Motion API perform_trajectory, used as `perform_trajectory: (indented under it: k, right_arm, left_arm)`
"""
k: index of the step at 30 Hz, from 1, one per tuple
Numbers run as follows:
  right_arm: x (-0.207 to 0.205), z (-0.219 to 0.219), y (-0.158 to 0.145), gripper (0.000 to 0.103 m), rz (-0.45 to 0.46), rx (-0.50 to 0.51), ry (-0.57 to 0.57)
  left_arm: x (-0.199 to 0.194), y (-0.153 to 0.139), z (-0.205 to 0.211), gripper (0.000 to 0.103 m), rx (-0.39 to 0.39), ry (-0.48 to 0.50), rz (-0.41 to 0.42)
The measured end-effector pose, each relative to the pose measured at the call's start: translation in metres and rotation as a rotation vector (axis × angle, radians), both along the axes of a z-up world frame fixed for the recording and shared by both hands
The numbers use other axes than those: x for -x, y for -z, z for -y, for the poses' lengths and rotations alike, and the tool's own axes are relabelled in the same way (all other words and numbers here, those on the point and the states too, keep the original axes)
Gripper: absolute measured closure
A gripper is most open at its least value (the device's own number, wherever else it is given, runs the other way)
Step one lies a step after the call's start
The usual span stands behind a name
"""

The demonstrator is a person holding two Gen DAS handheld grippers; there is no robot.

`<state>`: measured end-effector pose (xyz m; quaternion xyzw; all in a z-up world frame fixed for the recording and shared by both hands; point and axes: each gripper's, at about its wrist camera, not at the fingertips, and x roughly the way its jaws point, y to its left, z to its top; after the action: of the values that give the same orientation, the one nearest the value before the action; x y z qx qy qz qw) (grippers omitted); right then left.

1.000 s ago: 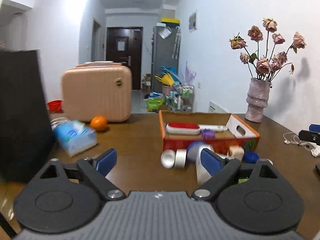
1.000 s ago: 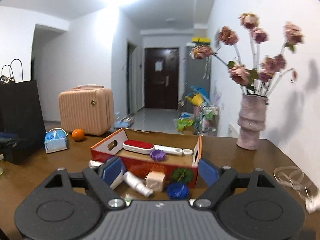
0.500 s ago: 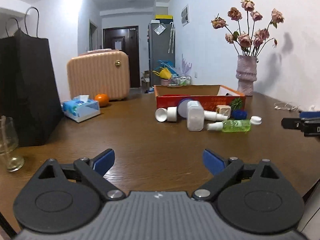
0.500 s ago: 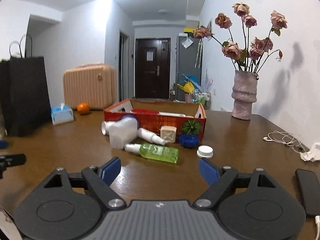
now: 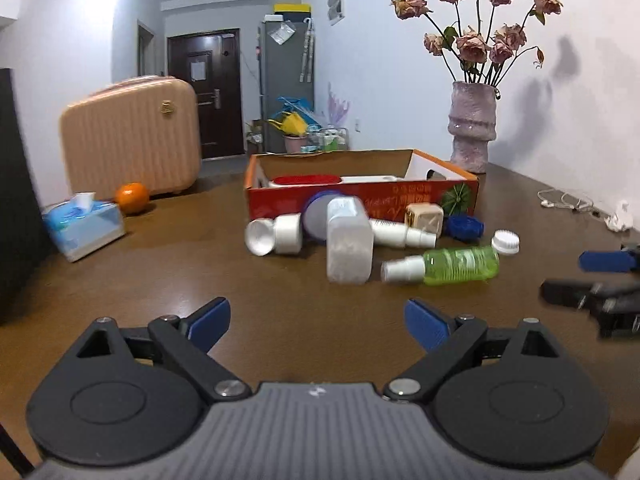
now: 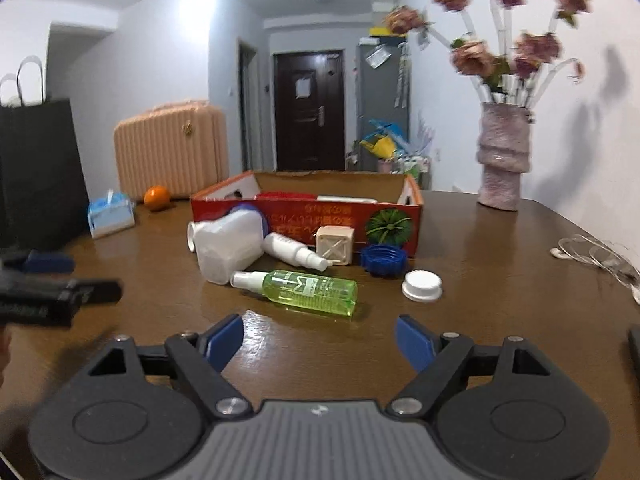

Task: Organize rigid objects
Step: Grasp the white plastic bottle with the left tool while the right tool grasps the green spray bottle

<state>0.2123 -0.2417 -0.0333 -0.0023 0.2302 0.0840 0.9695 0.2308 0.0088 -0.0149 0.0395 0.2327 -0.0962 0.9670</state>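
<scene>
A red cardboard box [image 5: 362,200] [image 6: 308,216] stands mid-table and holds a red-and-white brush [image 5: 308,179]. In front of it lie a white square bottle [image 5: 348,240] [image 6: 228,252], a green spray bottle [image 5: 456,264] [image 6: 304,290], a white spray bottle [image 6: 294,252], a beige cube [image 6: 335,245], a blue cap [image 6: 383,261], a white cap [image 6: 422,286] and white jars [image 5: 274,234]. My left gripper [image 5: 318,322] is open and empty, short of the pile. My right gripper [image 6: 320,338] is open and empty, just before the green bottle.
A pink vase of dried roses [image 5: 472,128] stands at the back right. A peach suitcase [image 5: 130,136], an orange [image 5: 132,198], a tissue pack [image 5: 82,226] and a black bag [image 6: 40,172] are on the left. Earphone cables [image 6: 596,256] lie at the right.
Both grippers drew back from the box and dropped low, then moved forward again toward the pile. Both stayed open and empty.
</scene>
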Motion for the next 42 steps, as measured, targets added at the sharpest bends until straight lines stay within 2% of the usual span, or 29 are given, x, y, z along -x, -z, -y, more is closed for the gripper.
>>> perform_trajectory:
  k: [3, 6, 9, 10, 13, 14, 16, 18, 19, 22, 23, 25, 27, 32, 37, 42]
  right_arm:
    - [-0.039, -0.013, 0.000, 0.025, -0.030, 0.069, -0.076]
    - [-0.075, -0.029, 0.000, 0.030, -0.048, 0.153, -0.201]
    - [-0.108, -0.042, 0.005, 0.041, -0.095, 0.223, -0.311]
    - [-0.119, -0.044, 0.007, 0.046, -0.121, 0.231, -0.335]
    - [-0.141, -0.048, 0.009, 0.048, -0.160, 0.261, -0.377]
    - [-0.149, -0.047, 0.009, 0.050, -0.180, 0.257, -0.400]
    - [-0.159, -0.046, 0.010, 0.052, -0.207, 0.249, -0.437]
    - [-0.167, -0.048, 0.010, 0.055, -0.237, 0.251, -0.462]
    - [-0.170, -0.050, 0.011, 0.052, -0.253, 0.253, -0.472]
    - [-0.170, -0.055, 0.012, 0.056, -0.273, 0.272, -0.473]
    - [-0.169, -0.056, 0.011, 0.059, -0.279, 0.261, -0.474]
    - [-0.166, -0.059, 0.009, 0.072, -0.281, 0.248, -0.466]
    - [-0.159, -0.060, 0.006, 0.073, -0.277, 0.238, -0.458]
    - [-0.123, -0.046, -0.012, 0.073, -0.180, 0.173, -0.386]
    - [-0.079, -0.023, -0.021, 0.073, -0.033, -0.012, -0.284]
    - [-0.047, -0.013, -0.018, 0.073, 0.015, -0.053, -0.203]
  left_arm:
    - [-0.040, 0.000, 0.010, 0.011, 0.021, 0.007, -0.048]
    - [-0.082, -0.003, 0.023, 0.018, 0.021, 0.042, -0.080]
    - [-0.123, -0.006, 0.037, 0.024, 0.017, 0.089, -0.104]
    - [-0.136, -0.004, 0.042, 0.027, 0.009, 0.099, -0.116]
    - [-0.163, 0.003, 0.055, 0.029, -0.042, 0.077, -0.152]
    - [-0.170, 0.007, 0.058, 0.032, -0.054, 0.069, -0.158]
    - [-0.180, 0.012, 0.061, 0.061, -0.050, 0.062, -0.176]
    - [-0.184, 0.017, 0.063, 0.060, -0.049, 0.056, -0.206]
    - [-0.183, 0.016, 0.061, 0.060, -0.046, 0.060, -0.203]
    - [-0.172, 0.010, 0.054, 0.060, -0.029, 0.055, -0.192]
    - [-0.165, 0.007, 0.051, 0.060, -0.019, 0.050, -0.187]
    - [-0.148, 0.000, 0.043, 0.060, -0.008, 0.043, -0.163]
    - [-0.130, -0.004, 0.037, 0.060, -0.012, 0.028, -0.153]
    - [-0.078, -0.013, 0.020, 0.060, -0.008, -0.014, -0.124]
    - [-0.040, -0.006, 0.015, 0.060, -0.006, -0.030, -0.132]
    - [-0.021, -0.001, 0.017, 0.060, -0.010, -0.039, -0.140]
